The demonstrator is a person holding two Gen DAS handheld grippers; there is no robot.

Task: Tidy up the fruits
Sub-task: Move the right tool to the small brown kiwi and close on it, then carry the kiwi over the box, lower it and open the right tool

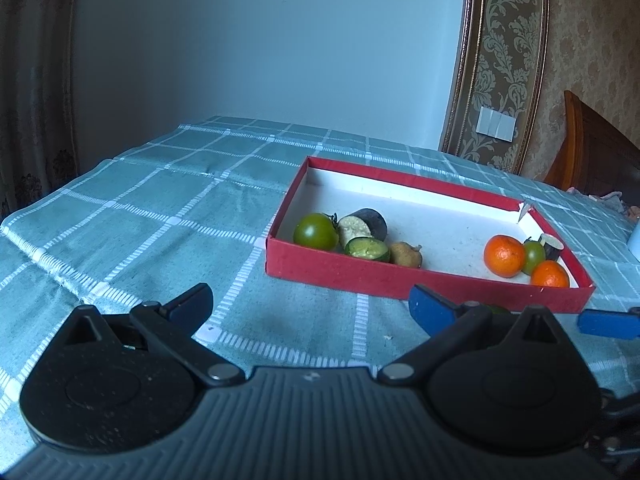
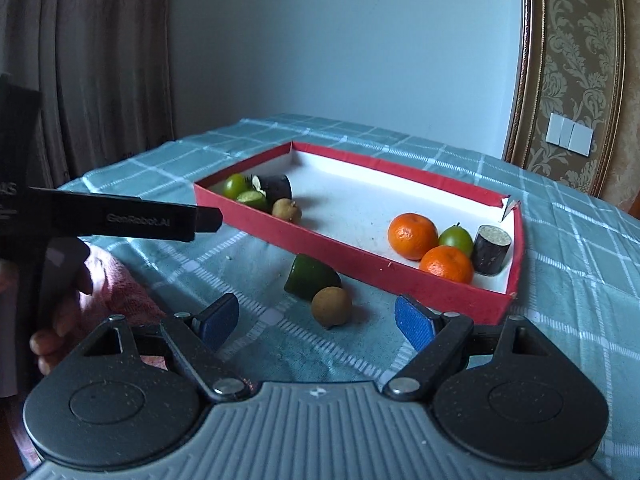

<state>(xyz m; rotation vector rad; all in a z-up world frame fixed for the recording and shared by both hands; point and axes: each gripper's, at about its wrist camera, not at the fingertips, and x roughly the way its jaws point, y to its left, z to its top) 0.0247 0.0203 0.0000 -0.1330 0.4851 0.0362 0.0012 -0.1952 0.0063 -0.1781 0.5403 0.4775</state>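
Red tray (image 2: 352, 254) on the teal checked cloth of the worktop (image 2: 560, 240), white inside. At its left end: green tomato (image 1: 316, 231), 2 cut eggplant pieces (image 1: 366, 224), cucumber slice (image 1: 367, 249), small brown fruit (image 1: 406, 255). At its right end: 2 oranges (image 2: 412, 235), another green tomato (image 2: 456, 239), upright eggplant stub (image 2: 491, 249).

Only in the right wrist view: green pepper piece (image 2: 310, 282) and round brown fruit (image 2: 331, 306) touching each other on the cloth, just outside the tray's near wall; also the person's hand (image 2: 52, 320) on the left tool's handle.

Right claw (image 2: 318, 320) wide open, empty, brown fruit just ahead between the pads. Left claw (image 1: 310, 306) also spread wide, holding nothing, near the tray's front wall.
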